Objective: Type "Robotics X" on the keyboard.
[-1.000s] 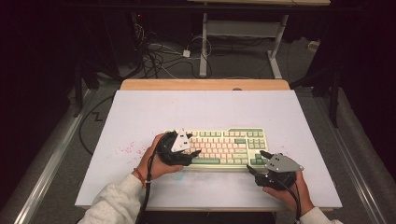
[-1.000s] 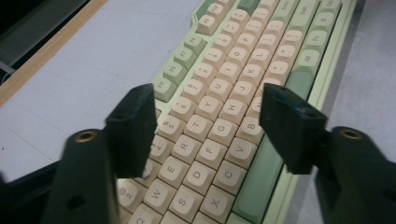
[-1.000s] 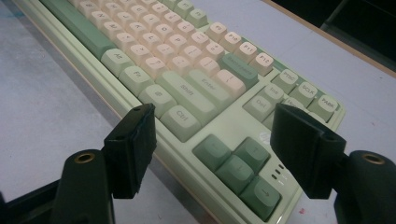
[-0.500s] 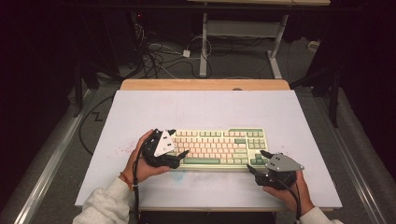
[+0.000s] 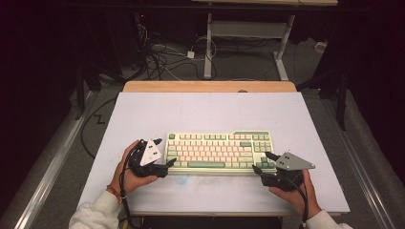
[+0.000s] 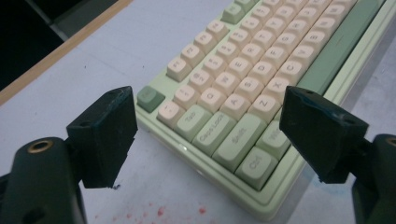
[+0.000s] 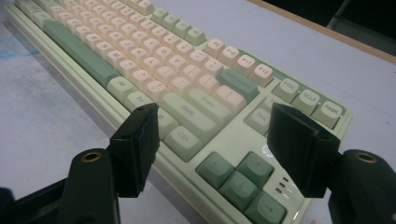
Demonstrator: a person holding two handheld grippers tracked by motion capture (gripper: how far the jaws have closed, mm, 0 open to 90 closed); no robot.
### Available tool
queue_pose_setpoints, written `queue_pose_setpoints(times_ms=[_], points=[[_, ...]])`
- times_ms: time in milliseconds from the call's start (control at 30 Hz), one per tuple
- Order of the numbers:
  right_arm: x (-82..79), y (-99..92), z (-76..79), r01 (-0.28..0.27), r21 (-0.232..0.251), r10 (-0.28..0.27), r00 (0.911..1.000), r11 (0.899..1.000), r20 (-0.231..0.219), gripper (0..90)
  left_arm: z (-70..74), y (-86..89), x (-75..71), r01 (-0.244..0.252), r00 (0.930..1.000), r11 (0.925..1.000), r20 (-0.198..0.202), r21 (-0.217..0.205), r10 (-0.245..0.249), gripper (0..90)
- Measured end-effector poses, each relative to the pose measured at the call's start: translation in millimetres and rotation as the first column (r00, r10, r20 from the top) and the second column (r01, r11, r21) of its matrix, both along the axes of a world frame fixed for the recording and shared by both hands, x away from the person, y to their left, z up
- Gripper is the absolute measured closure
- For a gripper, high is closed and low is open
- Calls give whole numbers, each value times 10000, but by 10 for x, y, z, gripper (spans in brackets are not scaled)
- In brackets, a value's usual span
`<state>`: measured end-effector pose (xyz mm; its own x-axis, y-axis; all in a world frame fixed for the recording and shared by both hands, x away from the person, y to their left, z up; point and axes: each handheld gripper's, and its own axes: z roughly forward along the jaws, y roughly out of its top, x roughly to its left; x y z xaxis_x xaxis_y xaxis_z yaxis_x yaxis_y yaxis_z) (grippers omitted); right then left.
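Both grippers, left (image 5: 162, 164) and right (image 5: 262, 164), gape wide at the keyboard's (image 5: 217, 150) near corners; key legends blur.

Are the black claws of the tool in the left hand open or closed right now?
Open. The left gripper has its jaws spread wide, the keyboard's left corner showing between them, untouched.
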<state>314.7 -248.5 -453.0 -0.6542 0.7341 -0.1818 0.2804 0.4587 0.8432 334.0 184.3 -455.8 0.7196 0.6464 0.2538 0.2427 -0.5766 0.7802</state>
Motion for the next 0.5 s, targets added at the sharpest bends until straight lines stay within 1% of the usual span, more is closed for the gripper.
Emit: queue_pose_setpoints(times_ms=[33,100,167,233,300,333,367,400,433,500], points=[[8,12,10,30,48,-30,10000,10000,-94,414,-7,27,-15,-22,10000,10000,-56,-32,22,182],[35,49,37,-188,29,188,9995,9998,-249,451,-23,71,-46,-86,9999,10000,-122,6,86,182],[66,99,71,-281,-103,279,9994,9996,-211,515,-45,114,-72,-169,9996,9999,-247,-34,168,182],[107,149,97,-388,-151,384,9989,9991,-272,531,-70,148,-98,-223,9992,9998,-329,-1,223,182],[148,198,112,-563,-173,555,9975,9983,-439,595,-85,180,-124,-292,9988,9996,-387,58,294,182],[167,226,121,-615,-257,603,9971,9978,-461,608,-90,197,-136,-326,9986,9995,-417,52,328,182],[183,260,130,-611,-300,595,9969,9977,-514,645,-94,217,-149,-373,9983,9993,-457,30,374,182],[207,292,139,-782,-349,763,9957,9963,-530,687,-100,238,-163,-424,9979,9991,-492,-46,422,182],[223,326,149,-828,-385,810,9957,9958,-459,724,-107,259,-168,-452,9979,9989,-478,-114,446,182],[263,402,166,-1040,-404,1020,9937,9938,-473,797,-128,278,-186,-537,9958,9983,-760,-223,519,182]])
